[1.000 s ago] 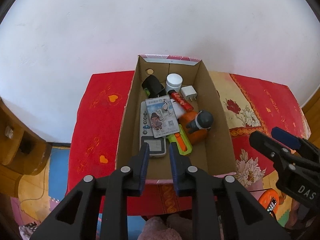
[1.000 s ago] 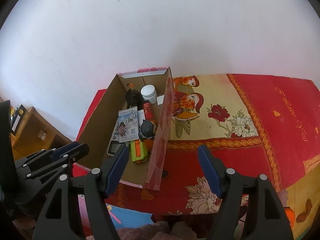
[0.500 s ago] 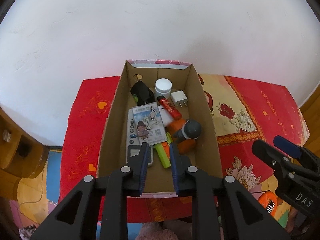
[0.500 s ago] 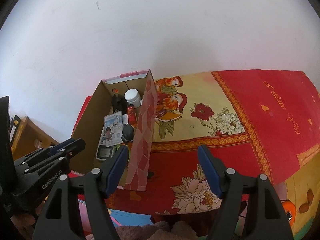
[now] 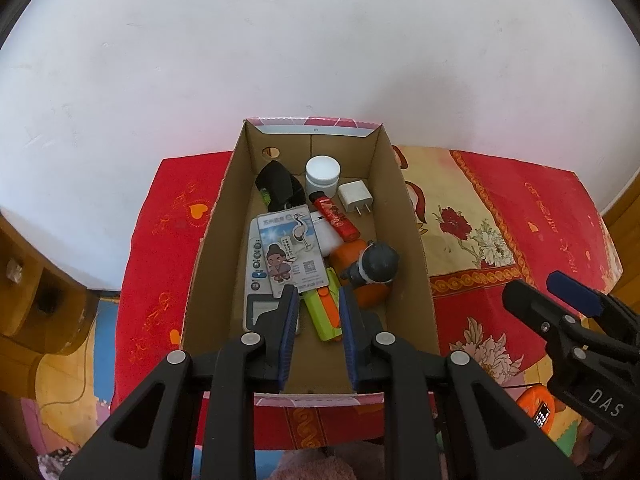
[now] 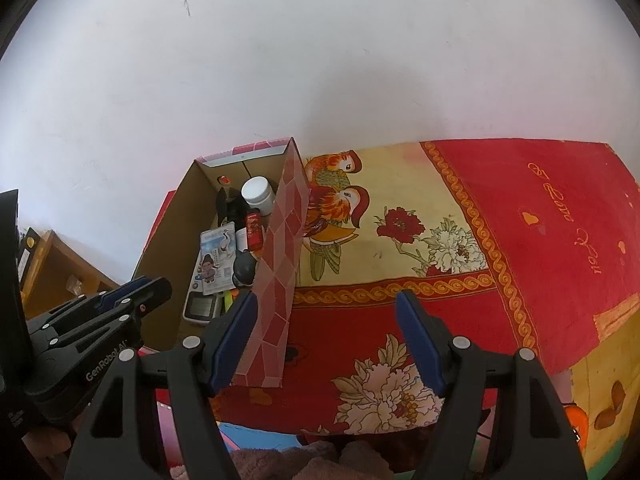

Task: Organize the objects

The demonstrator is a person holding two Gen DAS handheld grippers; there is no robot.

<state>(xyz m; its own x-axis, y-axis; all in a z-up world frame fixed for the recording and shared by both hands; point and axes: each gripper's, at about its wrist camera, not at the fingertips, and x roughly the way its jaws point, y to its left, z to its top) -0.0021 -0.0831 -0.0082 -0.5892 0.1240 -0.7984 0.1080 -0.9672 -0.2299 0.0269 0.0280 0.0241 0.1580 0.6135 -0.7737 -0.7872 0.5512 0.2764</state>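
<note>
An open cardboard box (image 5: pixel 208 248) stands on a table with a red and yellow cloth (image 5: pixel 500 232). It holds a white jar (image 5: pixel 322 173), a white charger (image 5: pixel 356 197), a red tube (image 5: pixel 335 213), a printed card (image 5: pixel 291 252) on a remote (image 5: pixel 260 312), a black object (image 5: pixel 277 186), an orange toy with a grey head (image 5: pixel 372 268) and a green and orange marker (image 5: pixel 320 312). My left gripper (image 5: pixel 318 300) hovers over the box's near end, jaws narrowly apart, empty. My right gripper (image 6: pixel 326 320) is open and empty over the cloth, right of the box wall (image 6: pixel 280 280).
A white wall rises right behind the table. A wooden shelf (image 5: pixel 36 292) stands at the left, below table level. An orange device (image 5: pixel 538 406) lies on the floor at the lower right. The cloth right of the box carries only its bird and flower print (image 6: pixel 400 224).
My left gripper has drawn back and shifted left relative to the box, which sits farther off and more centred. My right gripper has swung right, away from the box.
</note>
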